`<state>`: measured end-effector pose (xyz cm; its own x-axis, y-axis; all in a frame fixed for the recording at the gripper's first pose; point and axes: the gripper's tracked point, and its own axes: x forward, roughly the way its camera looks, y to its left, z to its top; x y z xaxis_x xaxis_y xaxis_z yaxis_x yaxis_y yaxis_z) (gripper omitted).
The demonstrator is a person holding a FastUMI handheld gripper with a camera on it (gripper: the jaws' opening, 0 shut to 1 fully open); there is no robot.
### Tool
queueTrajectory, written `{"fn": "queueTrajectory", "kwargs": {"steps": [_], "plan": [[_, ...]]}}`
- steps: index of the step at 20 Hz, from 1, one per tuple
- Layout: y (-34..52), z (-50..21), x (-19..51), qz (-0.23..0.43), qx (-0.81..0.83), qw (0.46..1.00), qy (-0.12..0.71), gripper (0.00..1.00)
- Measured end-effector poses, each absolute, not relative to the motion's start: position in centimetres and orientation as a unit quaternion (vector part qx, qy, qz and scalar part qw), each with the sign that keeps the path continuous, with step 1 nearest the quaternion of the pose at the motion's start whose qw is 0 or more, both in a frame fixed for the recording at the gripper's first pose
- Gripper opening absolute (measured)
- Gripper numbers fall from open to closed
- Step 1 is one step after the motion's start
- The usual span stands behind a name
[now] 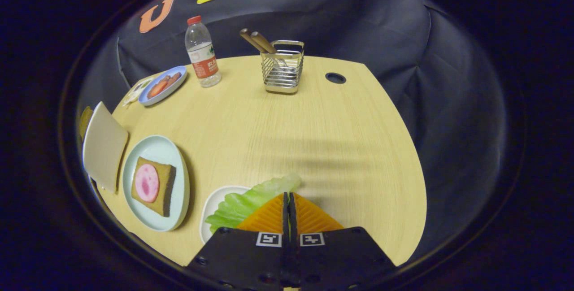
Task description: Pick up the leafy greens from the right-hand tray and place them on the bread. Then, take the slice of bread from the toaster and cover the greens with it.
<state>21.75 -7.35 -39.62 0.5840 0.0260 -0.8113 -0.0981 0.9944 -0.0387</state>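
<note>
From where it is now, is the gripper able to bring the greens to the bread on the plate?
Probably yes. The gripper is shut on the greens, and only bare table lies between them and the bread on the plate.

The camera rode on the tool [289, 199], close above the table [314, 138], facing forward and downward across it toward the booth's wall [403, 40].

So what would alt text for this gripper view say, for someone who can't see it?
The tongs are shut on a lettuce leaf over a white tray. Beside it, a pale plate holds bread topped with ham; a toaster stands further left.
</note>
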Motion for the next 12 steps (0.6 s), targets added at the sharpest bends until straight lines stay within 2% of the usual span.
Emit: {"fn": "queueTrajectory", "kwargs": {"steps": [12], "plan": [[-4.6, -31.4, 17.5, 0.027, -0.034, 0.91, 0.413, 0.0]]}}
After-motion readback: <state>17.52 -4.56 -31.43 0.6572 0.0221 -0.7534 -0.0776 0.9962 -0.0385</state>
